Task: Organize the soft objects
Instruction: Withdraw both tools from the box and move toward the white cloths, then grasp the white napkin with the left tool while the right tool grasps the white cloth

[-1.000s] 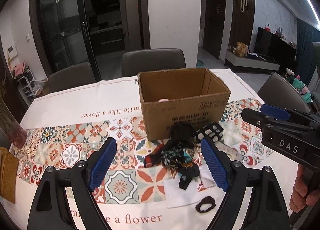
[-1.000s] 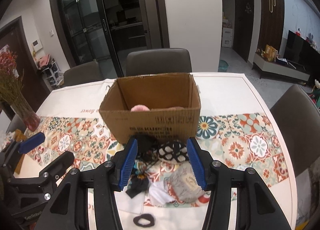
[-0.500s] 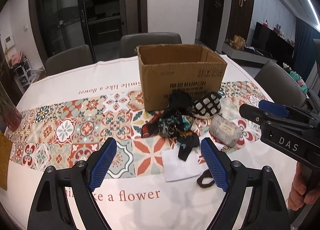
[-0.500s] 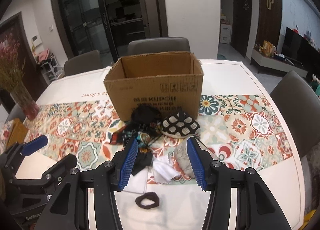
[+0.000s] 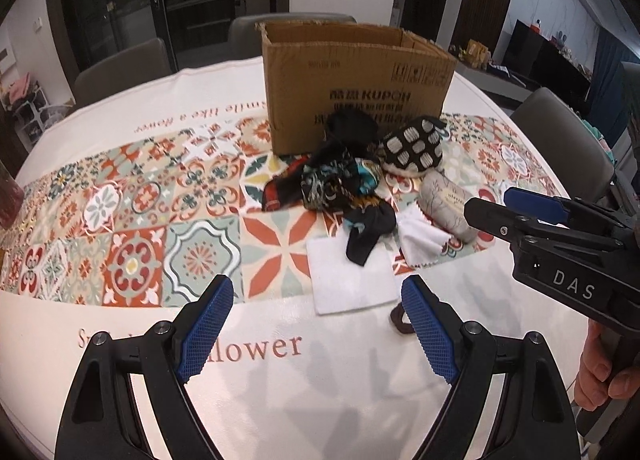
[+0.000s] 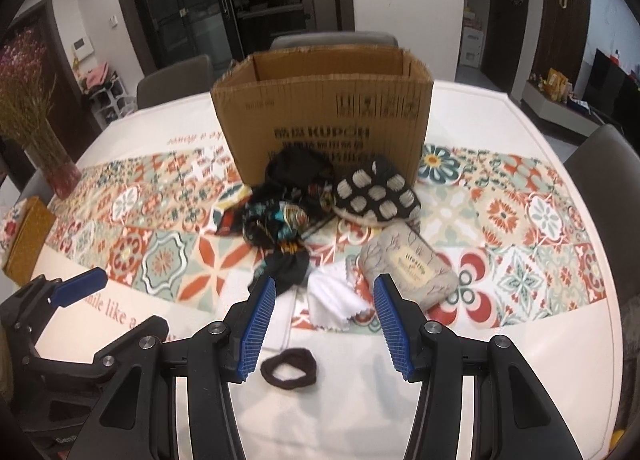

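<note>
Soft objects lie heaped on the patterned tablecloth [image 5: 132,196] just in front of one open brown cardboard box [image 6: 324,116] at the far middle of the table. Both grippers are released and hold nothing: the left gripper [image 5: 316,326] with wide-spread jaws, the right gripper [image 6: 324,324] with jaws part-open above the near edge of the heap.

Snagging seems the likeliest trouble: one tangled dark patterned scarf [image 6: 276,224] overlaps its neighbours, so a pinch there could drag several pieces along.

Also counted:
- one black-and-cream woven pouch [image 6: 376,192]
- one grey printed fabric roll [image 6: 408,268]
- two white cloths, the square one [image 5: 352,280] at near left and the zigzag-edged one [image 6: 336,300] beside the roll
- one small dark hair tie [image 6: 289,370] nearest, thin enough to slip the pads
</note>
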The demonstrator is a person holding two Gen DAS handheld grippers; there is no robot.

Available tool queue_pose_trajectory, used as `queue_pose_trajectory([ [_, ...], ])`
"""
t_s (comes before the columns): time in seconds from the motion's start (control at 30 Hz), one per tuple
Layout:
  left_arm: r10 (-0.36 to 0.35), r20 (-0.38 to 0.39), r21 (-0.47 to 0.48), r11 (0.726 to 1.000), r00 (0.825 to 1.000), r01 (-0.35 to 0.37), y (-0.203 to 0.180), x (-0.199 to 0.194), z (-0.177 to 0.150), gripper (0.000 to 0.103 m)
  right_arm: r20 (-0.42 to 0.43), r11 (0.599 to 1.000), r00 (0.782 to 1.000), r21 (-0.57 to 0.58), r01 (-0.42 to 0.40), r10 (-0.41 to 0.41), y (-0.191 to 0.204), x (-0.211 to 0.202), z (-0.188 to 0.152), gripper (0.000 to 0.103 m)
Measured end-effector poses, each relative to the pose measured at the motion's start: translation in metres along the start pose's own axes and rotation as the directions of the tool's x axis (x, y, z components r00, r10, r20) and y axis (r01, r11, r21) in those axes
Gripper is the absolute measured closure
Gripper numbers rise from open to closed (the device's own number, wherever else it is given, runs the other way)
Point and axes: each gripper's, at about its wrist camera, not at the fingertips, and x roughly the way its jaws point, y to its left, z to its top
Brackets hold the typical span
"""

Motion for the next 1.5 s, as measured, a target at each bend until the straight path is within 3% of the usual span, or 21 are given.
queue_pose_trajectory([
  [0.4, -0.025, -0.126, 0.006, 1.0, 0.992, 0.026, -0.014, 0.046, -0.008, 0.017, -0.139, 0.996, 0.988, -0.045, -0.072, 0.065, -0.013, 0.045, -0.005, 0.05],
  [0.73, -0.038, -0.174, 0.037, 0.998, 0.984, 0.045, -0.02, 0.074, -0.006, 0.017, -0.225, 0.99, 0.968, -0.058, -0.128, 0.112, -0.021, 0.08, -0.003, 0.05],
  [1.37, -0.072, -0.24, 0.009, 0.997, 0.968, 0.077, -0.026, 0.119, -0.003, 0.017, -0.297, 0.982, 0.942, -0.051, -0.18, 0.157, -0.023, 0.115, 0.0, 0.05],
  [1.5, -0.045, -0.241, 0.01, 0.999, 0.969, 0.049, -0.029, 0.124, -0.001, 0.019, -0.305, 0.982, 0.939, -0.055, -0.181, 0.156, -0.02, 0.12, 0.001, 0.05],
])
